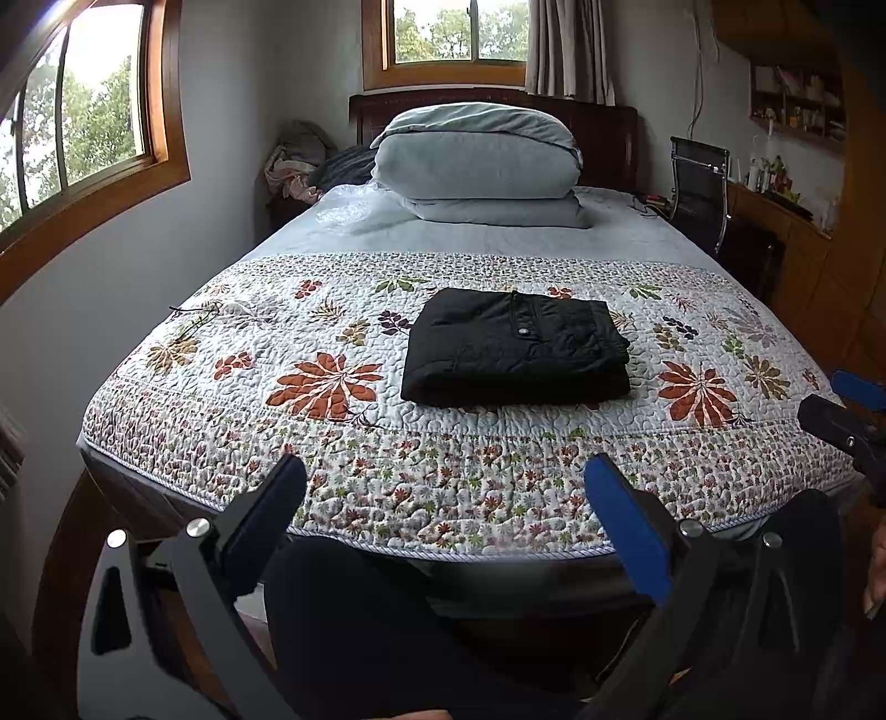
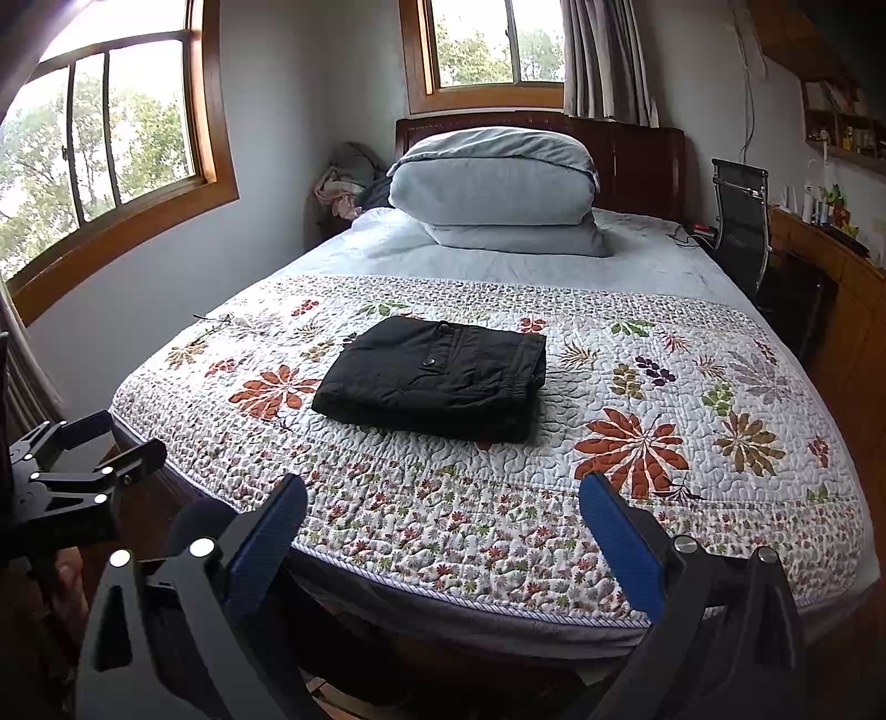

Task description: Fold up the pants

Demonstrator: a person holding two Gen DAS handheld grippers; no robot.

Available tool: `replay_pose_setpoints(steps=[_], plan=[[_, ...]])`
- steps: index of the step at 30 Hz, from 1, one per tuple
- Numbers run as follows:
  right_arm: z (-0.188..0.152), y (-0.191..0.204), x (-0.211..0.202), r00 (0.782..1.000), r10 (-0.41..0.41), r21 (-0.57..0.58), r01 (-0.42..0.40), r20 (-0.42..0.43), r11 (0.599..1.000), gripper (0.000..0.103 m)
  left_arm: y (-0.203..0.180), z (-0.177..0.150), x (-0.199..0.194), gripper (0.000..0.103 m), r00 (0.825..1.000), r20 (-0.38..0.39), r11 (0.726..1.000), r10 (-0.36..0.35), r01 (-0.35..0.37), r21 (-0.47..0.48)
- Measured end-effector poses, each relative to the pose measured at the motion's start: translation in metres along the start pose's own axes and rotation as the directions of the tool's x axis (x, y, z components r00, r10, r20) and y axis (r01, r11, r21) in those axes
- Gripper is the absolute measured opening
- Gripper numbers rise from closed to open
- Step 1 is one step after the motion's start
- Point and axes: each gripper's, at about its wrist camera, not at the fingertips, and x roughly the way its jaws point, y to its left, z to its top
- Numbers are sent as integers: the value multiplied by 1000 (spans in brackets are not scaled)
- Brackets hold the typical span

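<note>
On floral quilt, toward foot of bed: one pair of black pants, folded into a compact rectangle, lying flat, well apart from the pillows. Same pants confirmed from right wrist view, resting left of centre on the quilt.

Count of items: one bed, one quilt, one pair of pants, two stacked pale blue pillows at the headboard, two windows, namely a side window and a head window, one curtain, one black office chair, one heap of clothing in the far left corner, two grippers.

Condition of pants: several layers deep, thick rounded fold along the near edge, edges roughly squared. Flap with one metal snap button facing up on top layer. Fabric dark, slightly creased, with stitched seams visible.

Left gripper: fingers spread wide, blue pads facing inward, nothing between them, touching nothing; held short of the bed's foot edge, apart from the pants. Also visible at left margin of right wrist view.

Right gripper: fingers likewise spread wide, empty, clear of quilt and pants. Partly visible at right margin of left wrist view.
</note>
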Motion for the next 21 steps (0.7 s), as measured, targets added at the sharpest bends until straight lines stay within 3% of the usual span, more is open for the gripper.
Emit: replay_pose_setpoints(steps=[21], plan=[[1, -3, -1, 1000, 3, -7, -3, 2, 1000, 99, -3, 1, -3, 100, 1000, 5, 1000, -3, 3, -1]])
